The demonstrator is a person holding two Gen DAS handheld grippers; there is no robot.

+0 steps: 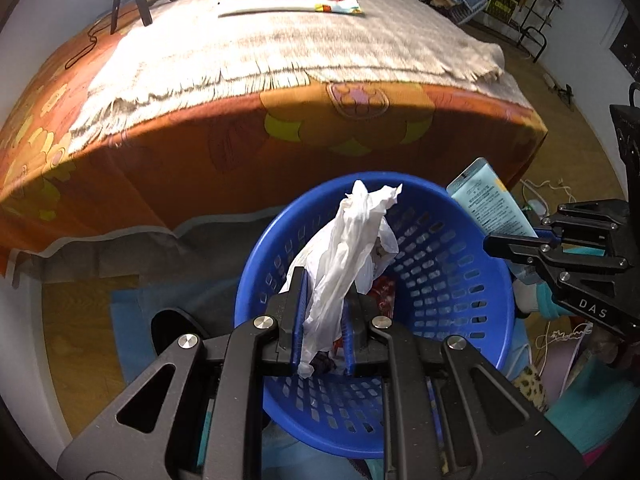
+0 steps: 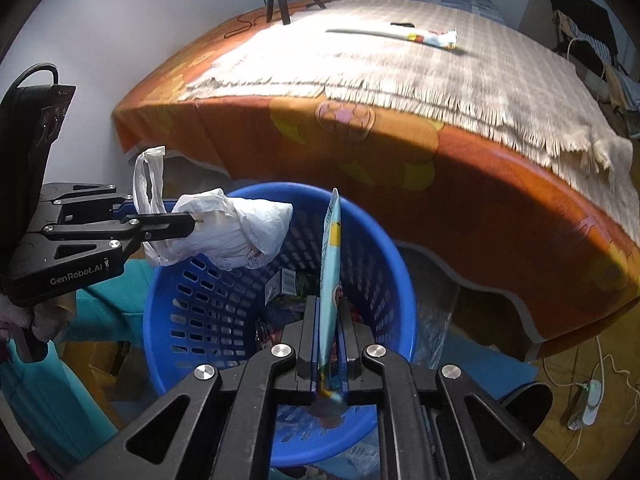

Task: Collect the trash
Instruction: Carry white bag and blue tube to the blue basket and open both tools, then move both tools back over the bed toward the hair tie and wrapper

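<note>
- Our left gripper [image 1: 324, 312] clenches a crumpled white plastic bag [image 1: 352, 248] above the round blue perforated plastic basket [image 1: 460, 280].
- Our right gripper [image 2: 329, 340] grips a flat light-blue snack wrapper [image 2: 331, 264] over that basket.

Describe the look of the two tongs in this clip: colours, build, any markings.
Both are matte black linkage frames with triangular cut-outs and round silver pivot bolts. The left tongs have black fingers lined with blue pads, and white "GenRobot.AI" lettering shows on their side in the right view. The right tongs match, with "DAS" printed in white, seen from the left view. No sleeves or hands show.
</note>
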